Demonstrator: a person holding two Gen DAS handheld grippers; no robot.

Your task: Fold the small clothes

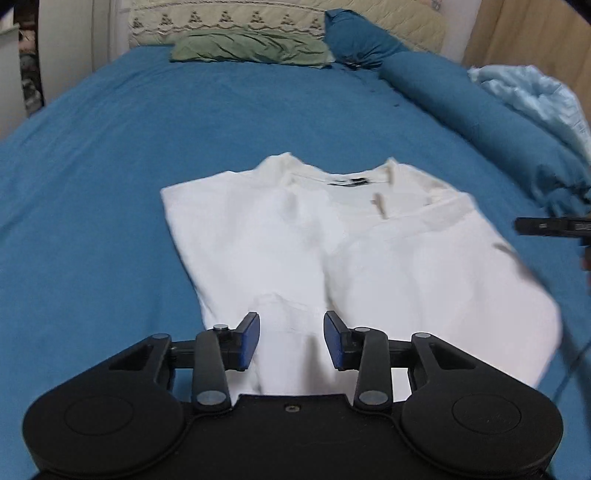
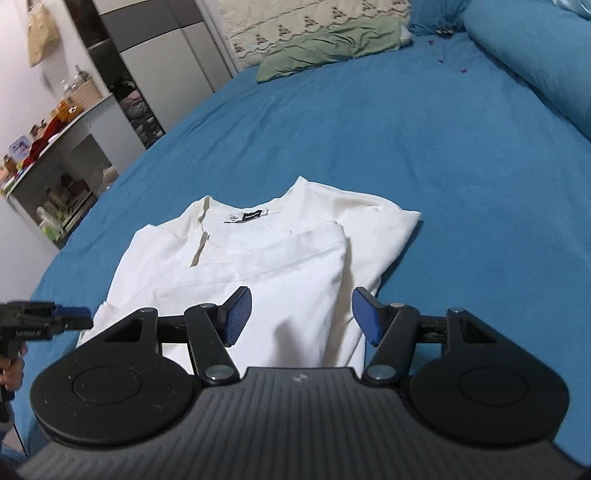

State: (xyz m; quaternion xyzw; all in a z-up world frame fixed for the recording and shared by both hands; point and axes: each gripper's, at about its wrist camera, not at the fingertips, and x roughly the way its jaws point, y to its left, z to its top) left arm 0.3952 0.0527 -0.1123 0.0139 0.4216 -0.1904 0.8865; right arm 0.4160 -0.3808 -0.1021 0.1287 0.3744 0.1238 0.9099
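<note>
A white shirt (image 1: 332, 251) lies on the blue bed sheet (image 1: 110, 166), sides folded inward, collar with a black label at the far end. It also shows in the right wrist view (image 2: 266, 266). My left gripper (image 1: 291, 341) is open and empty above the shirt's near hem. My right gripper (image 2: 301, 315) is open and empty above the shirt's near right part. The right gripper's tip shows at the right edge of the left wrist view (image 1: 550, 225). The left gripper's tip shows at the left edge of the right wrist view (image 2: 70, 317).
A green pillow (image 1: 251, 50) and a cream quilted headboard cover (image 1: 295, 18) are at the bed's far end. A blue bolster (image 1: 461, 103) and a light blue blanket (image 1: 535, 99) lie along the right side. A cluttered shelf (image 2: 55, 155) stands left of the bed.
</note>
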